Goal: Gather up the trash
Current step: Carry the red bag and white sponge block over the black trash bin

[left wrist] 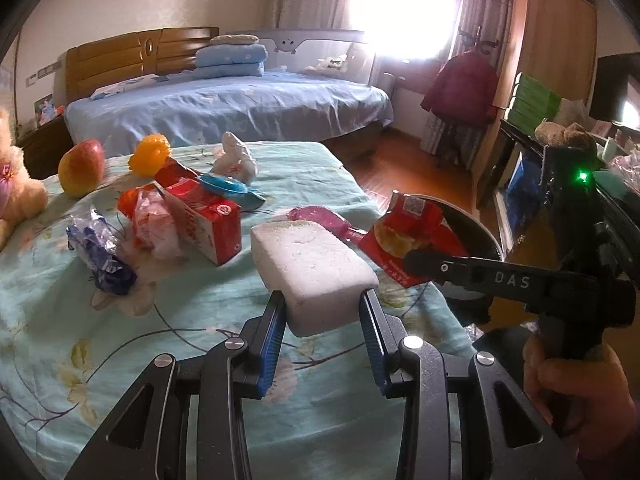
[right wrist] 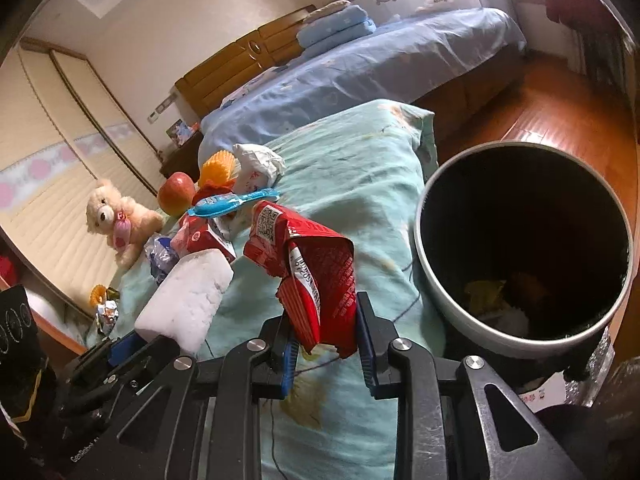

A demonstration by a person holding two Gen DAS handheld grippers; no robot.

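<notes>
Over the bench point(left wrist: 208, 320), left gripper point(left wrist: 322, 312) fingers clamp a white foam block point(left wrist: 316, 268), held clear of the cloth. Right gripper point(right wrist: 324, 336) fingers pinch a crumpled red wrapper point(right wrist: 316, 276), bin point(right wrist: 436, 280) at its 2 o'clock. Remaining trash at 10 o'clock: red carton point(left wrist: 208, 220), blue wrapper point(left wrist: 100, 256).

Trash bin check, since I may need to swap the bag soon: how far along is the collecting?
Some scraps already lie in the bin. In hand: the left gripper clamps a white foam block, the right gripper a red wrapper, neither dropped yet. Left on the bedspread: red carton, blue wrapper, crumpled tissue.
</notes>
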